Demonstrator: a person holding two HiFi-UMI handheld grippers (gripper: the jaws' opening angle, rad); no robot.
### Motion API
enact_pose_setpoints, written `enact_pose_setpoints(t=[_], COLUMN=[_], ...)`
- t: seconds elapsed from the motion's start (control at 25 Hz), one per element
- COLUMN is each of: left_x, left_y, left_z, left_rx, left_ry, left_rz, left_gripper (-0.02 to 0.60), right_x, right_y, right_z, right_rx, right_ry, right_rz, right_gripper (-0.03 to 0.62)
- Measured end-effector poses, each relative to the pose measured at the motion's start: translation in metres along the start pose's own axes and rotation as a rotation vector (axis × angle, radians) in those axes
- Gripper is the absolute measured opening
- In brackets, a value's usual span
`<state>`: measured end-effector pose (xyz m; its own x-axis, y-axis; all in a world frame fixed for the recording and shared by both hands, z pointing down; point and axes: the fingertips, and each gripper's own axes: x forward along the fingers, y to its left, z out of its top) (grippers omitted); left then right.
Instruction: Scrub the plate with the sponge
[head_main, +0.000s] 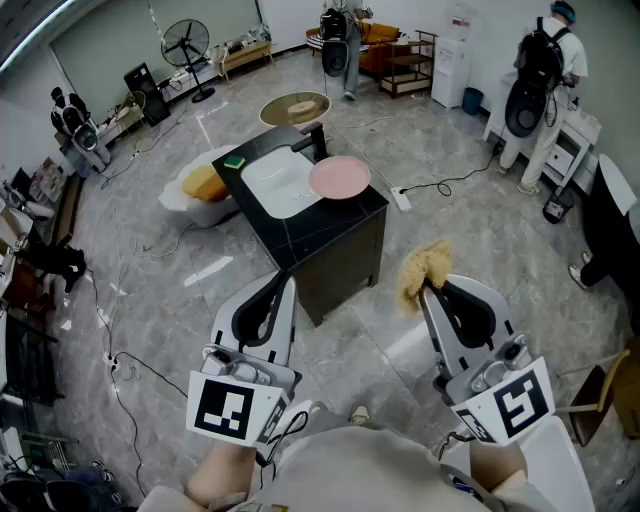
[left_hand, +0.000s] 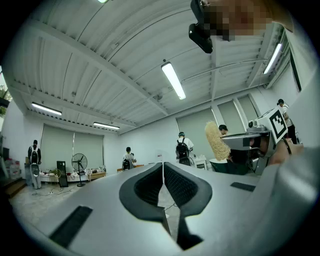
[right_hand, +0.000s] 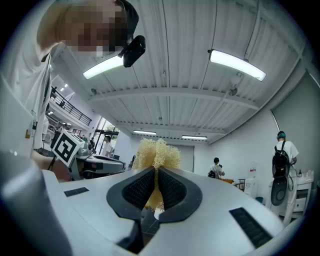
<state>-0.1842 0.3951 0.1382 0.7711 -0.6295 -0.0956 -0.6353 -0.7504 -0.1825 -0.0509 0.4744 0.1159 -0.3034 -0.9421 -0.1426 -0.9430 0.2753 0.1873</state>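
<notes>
Two grippers sit low in the head view, and we take them from the left. Our left gripper (head_main: 284, 285) has its jaws pressed together with nothing between them; in its own view the ribbed pads (left_hand: 150, 187) meet edge to edge with only the open room beyond.

Ahead of us, well apart from both tools, stands a black counter (head_main: 345, 235) with a white sink (head_main: 275, 185) let into its top and a small green block (head_main: 234, 160) at the far left corner. The pink plate (head_main: 340, 177) lies flat just right of the sink and seems to overlap the basin's rim.

Our right gripper (head_main: 428, 290) is clamped on the yellow sponge (head_main: 425, 265), pinching its lower part so that the frilly, fibrous top stands free above the jaws.

We judge the sponge light, soft and springy: it squashes under the pads, and the free bushy end is the part to press on the dish. The plate looks stiff, smooth and breakable, and likely to skate on the counter under a scrubbing stroke. We would open the left jaws and pinch its near rim to steady it
</notes>
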Motion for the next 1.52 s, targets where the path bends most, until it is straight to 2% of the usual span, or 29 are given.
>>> enact_pose_setpoints(t=[0.16, 0.4, 0.56, 0.68, 1.08, 1.52], left_x=[-0.005, -0.006, -0.002, 0.002, 0.010, 0.046], left_y=[0.003, 0.002, 0.004, 0.004, -0.019, 0.004], left_z=[-0.003, -0.009, -0.009, -0.003, -0.014, -0.037], left_rx=[-0.006, -0.001, -0.027, -0.027, -0.021, -0.059], left_ry=[0.008, 0.028, 0.042, 0.025, 0.044, 0.016], left_rz=[0.011, 0.009, 0.028, 0.036, 0.009, 0.000], left_gripper=[0.028, 0.028, 0.028, 0.028, 0.028, 0.028], right_x=[0.000, 0.001, 0.002, 0.002, -0.001, 0.037], right_y=[0.007, 0.005, 0.003, 0.001, -0.013, -0.032], right_z=[0.000, -0.007, -0.012, -0.014, -0.023, -0.047], right_rx=[-0.023, 0.009, 0.014, 0.028, 0.058, 0.036], right_ry=[0.002, 0.015, 0.033, 0.032, 0.038, 0.082], right_rz=[-0.006, -0.017, -0.004, 0.001, 0.011, 0.017], right_gripper=[0.046, 0.046, 0.046, 0.046, 0.046, 0.046])
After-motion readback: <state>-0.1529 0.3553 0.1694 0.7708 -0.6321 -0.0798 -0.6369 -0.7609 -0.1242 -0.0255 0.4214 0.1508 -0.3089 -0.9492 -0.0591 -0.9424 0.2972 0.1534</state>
